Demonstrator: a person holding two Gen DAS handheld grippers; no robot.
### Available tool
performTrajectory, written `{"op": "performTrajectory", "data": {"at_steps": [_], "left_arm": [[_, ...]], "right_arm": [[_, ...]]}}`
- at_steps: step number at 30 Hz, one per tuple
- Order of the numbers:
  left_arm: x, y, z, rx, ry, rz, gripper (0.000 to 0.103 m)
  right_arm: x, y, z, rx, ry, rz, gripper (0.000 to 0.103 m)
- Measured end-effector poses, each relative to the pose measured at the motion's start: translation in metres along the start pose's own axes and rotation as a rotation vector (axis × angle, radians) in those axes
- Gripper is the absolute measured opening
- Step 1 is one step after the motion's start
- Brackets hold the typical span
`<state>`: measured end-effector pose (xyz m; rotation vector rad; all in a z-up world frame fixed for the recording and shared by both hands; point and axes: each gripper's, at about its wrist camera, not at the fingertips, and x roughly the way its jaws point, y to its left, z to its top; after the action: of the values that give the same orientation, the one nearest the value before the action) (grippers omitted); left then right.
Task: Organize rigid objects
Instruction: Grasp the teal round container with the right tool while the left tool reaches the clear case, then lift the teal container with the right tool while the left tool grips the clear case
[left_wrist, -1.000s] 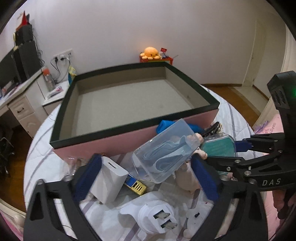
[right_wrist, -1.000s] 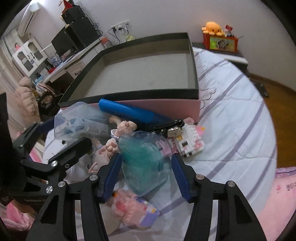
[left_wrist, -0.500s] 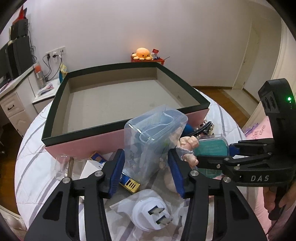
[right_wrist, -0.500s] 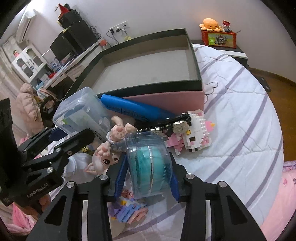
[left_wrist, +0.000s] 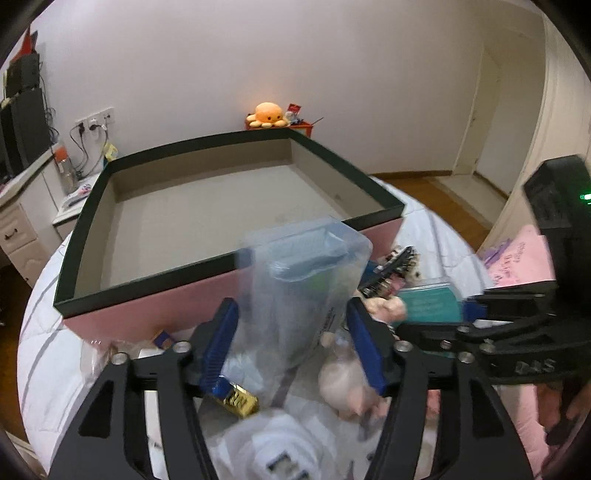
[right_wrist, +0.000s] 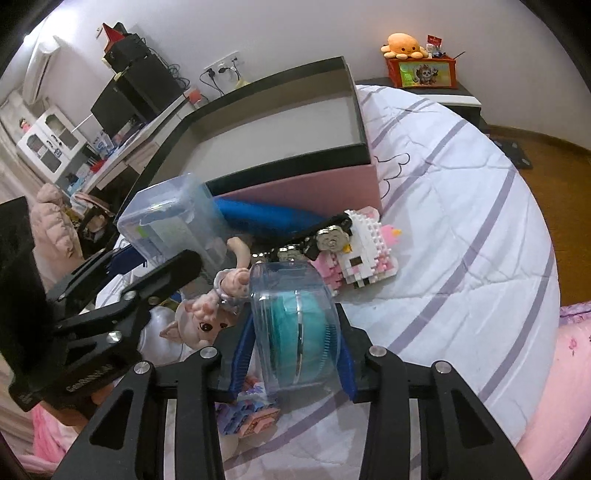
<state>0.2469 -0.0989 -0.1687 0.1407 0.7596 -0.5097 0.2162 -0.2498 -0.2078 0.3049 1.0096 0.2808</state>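
My left gripper (left_wrist: 295, 343) is shut on a clear plastic box (left_wrist: 299, 280) with bluish contents and holds it upright above the pile, in front of the pink storage box (left_wrist: 207, 206) with the dark rim. The clear box also shows in the right wrist view (right_wrist: 173, 225). My right gripper (right_wrist: 295, 354) is shut on a clear case with a teal roll inside (right_wrist: 295, 325), lifted off the bed; it also shows in the left wrist view (left_wrist: 428, 304). The storage box (right_wrist: 280, 133) is open and empty.
On the striped bedsheet (right_wrist: 461, 240) lie a pink doll (right_wrist: 207, 317), a white-pink brick figure (right_wrist: 362, 254), a blue tube (right_wrist: 266, 218), a hair clip (left_wrist: 388, 271), a gold USB stick (left_wrist: 240, 398) and a white plug (left_wrist: 280, 454). A nightstand with an orange plush (right_wrist: 402, 46) stands behind.
Both grippers have closed on their objects and lifted them. The left one has raised the clear box upright toward the storage box. The right one has lifted the teal case.
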Motion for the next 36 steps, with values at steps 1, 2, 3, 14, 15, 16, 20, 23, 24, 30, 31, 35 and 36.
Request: {"op": "performTrajectory", "data": {"at_steps": [1,2,3,14,15,16,20,23,24,30,31,35,36], "left_arm": [[0.005,0.0,0.001,0.004,0.004,0.001,0.067],[0.006,0.0,0.001,-0.001,0.004,-0.014,0.066],[0.006,-0.001,0.001,0.002,0.001,-0.015,0.065],[-0.003,0.008,-0.001,-0.065,0.021,-0.04,0.05],[-0.004,0.008,0.0,-0.071,0.021,-0.04,0.049],[-0.005,0.009,0.0,-0.078,0.022,-0.045,0.048],[-0.015,0.011,0.0,-0.083,0.006,-0.071,0.042],[-0.018,0.008,-0.001,-0.071,0.004,-0.047,0.041],[-0.018,0.008,-0.001,-0.076,0.007,-0.048,0.041],[-0.034,0.015,-0.008,-0.07,-0.019,-0.02,0.035],[-0.035,0.017,-0.007,-0.07,-0.033,-0.021,0.036],[-0.024,0.008,0.004,-0.016,-0.029,-0.081,0.039],[-0.017,0.005,0.006,-0.01,-0.011,-0.065,0.039]], "right_arm": [[0.0,-0.001,0.0,0.0,0.0,0.001,0.04],[0.0,-0.003,0.0,0.001,0.0,0.003,0.04],[0.001,-0.004,0.0,0.004,0.002,0.006,0.04],[-0.004,-0.006,0.001,0.04,0.001,0.05,0.039],[-0.005,-0.008,-0.001,0.044,0.0,0.056,0.039],[-0.006,-0.008,-0.001,0.045,-0.001,0.059,0.039],[-0.013,-0.01,-0.002,0.049,-0.016,0.06,0.039],[-0.017,-0.01,-0.002,0.051,-0.027,0.056,0.039],[-0.019,-0.01,-0.002,0.051,-0.03,0.058,0.039],[-0.021,-0.007,-0.006,0.04,-0.033,0.044,0.039],[-0.021,-0.006,-0.006,0.042,-0.031,0.048,0.039],[-0.016,-0.007,-0.003,0.05,-0.025,0.054,0.039],[-0.015,-0.007,-0.003,0.049,-0.021,0.053,0.039]]}}
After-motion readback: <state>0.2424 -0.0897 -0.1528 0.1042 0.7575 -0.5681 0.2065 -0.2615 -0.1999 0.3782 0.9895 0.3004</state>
